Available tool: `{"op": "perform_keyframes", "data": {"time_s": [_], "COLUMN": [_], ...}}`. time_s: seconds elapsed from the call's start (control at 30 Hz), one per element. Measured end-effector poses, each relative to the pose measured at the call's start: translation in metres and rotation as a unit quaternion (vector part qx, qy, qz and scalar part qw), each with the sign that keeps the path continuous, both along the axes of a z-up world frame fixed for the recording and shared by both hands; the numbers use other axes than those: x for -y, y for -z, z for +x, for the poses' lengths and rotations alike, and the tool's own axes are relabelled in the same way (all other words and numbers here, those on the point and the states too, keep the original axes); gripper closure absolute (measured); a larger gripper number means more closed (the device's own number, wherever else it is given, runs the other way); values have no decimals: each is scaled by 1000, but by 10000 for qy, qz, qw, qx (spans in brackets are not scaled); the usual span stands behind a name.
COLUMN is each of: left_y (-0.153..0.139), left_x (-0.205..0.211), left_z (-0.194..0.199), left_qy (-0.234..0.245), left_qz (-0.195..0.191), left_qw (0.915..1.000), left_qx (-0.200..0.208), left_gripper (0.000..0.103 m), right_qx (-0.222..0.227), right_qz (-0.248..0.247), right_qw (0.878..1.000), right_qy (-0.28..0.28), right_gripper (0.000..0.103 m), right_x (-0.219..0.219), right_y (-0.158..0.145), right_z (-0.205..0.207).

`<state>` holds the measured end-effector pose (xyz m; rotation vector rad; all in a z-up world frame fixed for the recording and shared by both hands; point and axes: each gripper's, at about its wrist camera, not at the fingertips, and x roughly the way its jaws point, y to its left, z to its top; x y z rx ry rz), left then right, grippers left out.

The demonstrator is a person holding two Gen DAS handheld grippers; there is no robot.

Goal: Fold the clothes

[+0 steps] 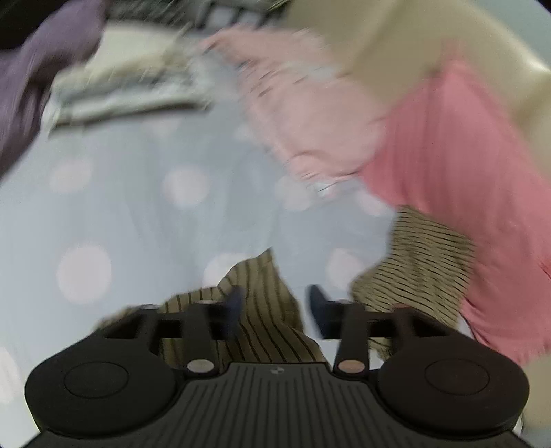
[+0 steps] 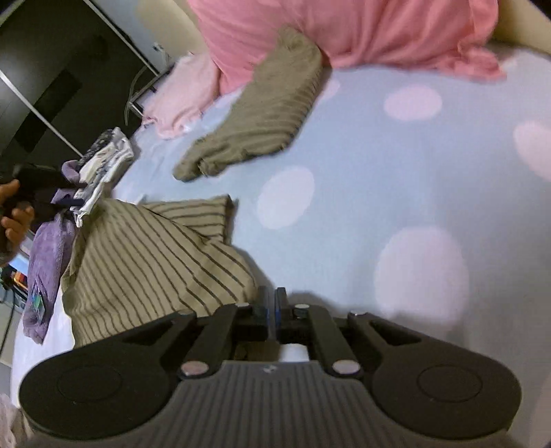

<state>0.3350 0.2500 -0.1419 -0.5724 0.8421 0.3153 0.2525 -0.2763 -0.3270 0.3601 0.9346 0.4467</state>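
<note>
A tan garment with dark stripes [image 2: 137, 262] lies crumpled on the pale blue dotted bed sheet [image 2: 361, 172], and one darker part [image 2: 261, 113] reaches up to the pink clothes. My right gripper [image 2: 273, 303] has its jaws almost together at the garment's right edge, with no cloth visible between them. The left wrist view is blurred. My left gripper [image 1: 277, 306] stands open there, and a fold of the striped garment [image 1: 268, 331] lies loose between its spread fingers. In the right wrist view a hand [image 2: 13, 213] holds the left gripper [image 2: 70, 194] at the far left.
A pink garment [image 2: 344, 31] and a lighter pink one [image 2: 186, 93] lie at the far side of the bed. A purple cloth [image 2: 44, 262] and a pile of white patterned clothes [image 2: 106, 162] sit at the left edge. Dark furniture [image 2: 44, 86] stands beyond the bed.
</note>
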Motion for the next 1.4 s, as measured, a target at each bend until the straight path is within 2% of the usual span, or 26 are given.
{"op": "perform_keyframes", "data": {"time_s": [0.1, 0.17, 0.23, 0.27, 0.33, 0.4, 0.5, 0.57, 0.63, 0.73, 0.8, 0.93, 1.03, 1.13, 1.23, 1.3, 1.37, 1.4], "left_y": [-19, -13, 5, 16, 41, 63, 80, 84, 85, 85, 85, 97, 109, 118, 124, 127, 130, 130], "left_x": [13, 16, 16, 15, 14, 12, 3, -3, -11, -31, -46, -73, -90, -101, -110, -114, -119, -121], "left_z": [-42, -63, -88, -96, -117, -132, -149, -156, -160, -160, -160, -153, -147, -143, -145, -144, -143, -144], "left_qy": [263, 313, 184, 123, -16, -192, -552, -682, -797, -1055, -1250, -1424, -1494, -1486, -1512, -1485, -1475, -1495], "left_qz": [592, 715, 751, 685, 385, 39, -267, -475, -510, -412, -454, -721, -902, -1168, -1449, -1574, -1615, -1635], "left_qw": [9977, 9969, 9969, 9971, 9981, 9984, 9978, 9965, 9955, 9934, 9905, 9852, 9824, 9791, 9736, 9721, 9716, 9707], "left_qx": [200, 76, -176, -299, -487, -525, -249, -2, 108, 168, 356, 622, 661, 747, 912, 909, 900, 932], "left_gripper": [44, 44, 44, 44, 45, 49, 49, 49, 49, 49, 49, 49, 49, 50, 50, 50, 50, 50], "right_qx": [177, 288, 407, 464, 551, 625, 857, 1050, 1191, 1427, 1576, 1284, 1056, 933, 669, 429, 205, 188], "right_qz": [-95, -114, -54, -26, -3, -88, -374, -472, -514, -592, -665, -427, -386, -546, -655, -555, -376, -333], "right_qw": [9998, 9994, 9986, 9979, 9952, 9900, 9796, 9733, 9682, 9581, 9514, 9530, 9546, 9550, 9595, 9592, 9543, 9522], "right_qy": [-86, -161, -319, -447, -806, -1260, -1781, -1984, -2137, -2413, -2562, -2710, -2758, -2761, -2657, -2740, -2957, -3031], "right_gripper": [93, 92, 90, 89, 78, 71, 68, 60, 48, 46, 47, 47, 44, 36, 36, 41, 95, 98], "right_x": [-4, -11, -24, -32, -53, -77, -112, -127, -138, -162, -184, -236, -283, -325, -357, -372, -380, -381], "right_y": [-10, -19, -29, -33, -37, -39, -45, -51, -59, -75, -86, -94, -87, -72, -51, -38, -32, -32], "right_z": [-7, -12, -17, -19, -24, -29, -36, -37, -32, -5, 22, 86, 126, 154, 181, 195, 204, 207]}}
